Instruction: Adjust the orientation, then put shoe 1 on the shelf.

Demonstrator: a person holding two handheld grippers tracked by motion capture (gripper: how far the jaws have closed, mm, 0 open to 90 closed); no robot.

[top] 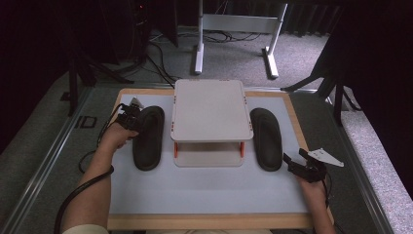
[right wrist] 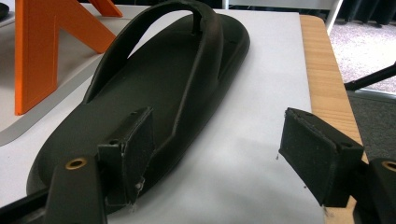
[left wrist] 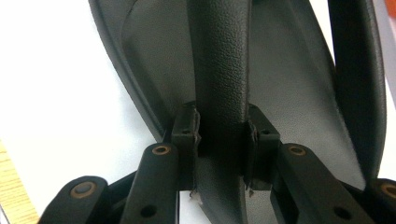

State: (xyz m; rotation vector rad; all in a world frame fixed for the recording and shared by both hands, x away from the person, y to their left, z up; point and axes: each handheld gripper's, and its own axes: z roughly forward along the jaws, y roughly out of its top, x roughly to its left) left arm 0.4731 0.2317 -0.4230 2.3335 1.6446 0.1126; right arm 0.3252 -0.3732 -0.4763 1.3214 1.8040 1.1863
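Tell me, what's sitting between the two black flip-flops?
A small white rack with orange posts stands between the left flip-flop and the right flip-flop. The high view shows it, apart from both.

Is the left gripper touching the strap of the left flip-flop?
Touching. In the left gripper view, the left gripper has both pads pressed against the sides of the strap of the black flip-flop, with no gap on either side.
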